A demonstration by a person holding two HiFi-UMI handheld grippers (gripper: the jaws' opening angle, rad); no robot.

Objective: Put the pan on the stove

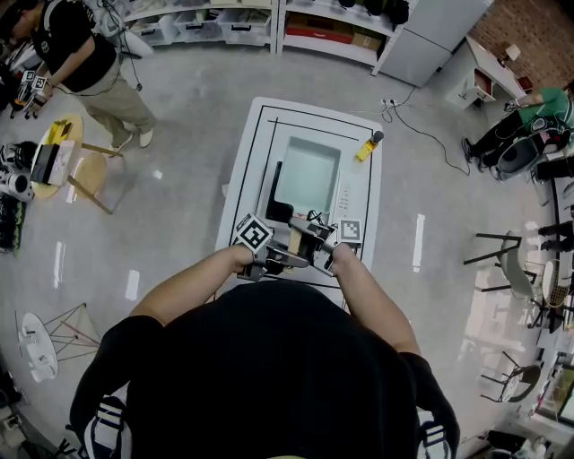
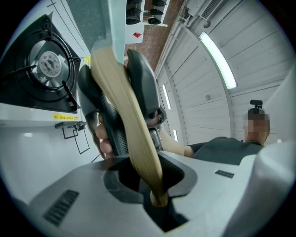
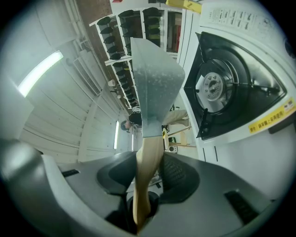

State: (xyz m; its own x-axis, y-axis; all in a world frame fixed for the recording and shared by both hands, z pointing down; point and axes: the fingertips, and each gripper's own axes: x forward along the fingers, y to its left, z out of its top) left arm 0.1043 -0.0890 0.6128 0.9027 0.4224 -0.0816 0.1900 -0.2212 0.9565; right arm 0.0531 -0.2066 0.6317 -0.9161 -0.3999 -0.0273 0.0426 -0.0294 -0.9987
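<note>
Both forearms stretched forward, hands side by side at near edge of white worktop (image 1: 244, 170). Left claw (image 2: 147, 175) and right claw (image 3: 147, 181) turned on their sides, each clamped on wooden handle (image 3: 146, 162) of pale pan (image 1: 307, 175). Pan body shown over stove (image 1: 355, 199); contact with burner (image 3: 213, 88) possible, not discernible. Room: grey floor (image 1: 179, 224), shelves (image 1: 233, 22) at far wall, standing person (image 1: 85, 63) upper left, seated person (image 1: 529, 121) at right.

Left tongs (image 2: 148, 178), right tongs (image 3: 147, 178) clamped
</note>
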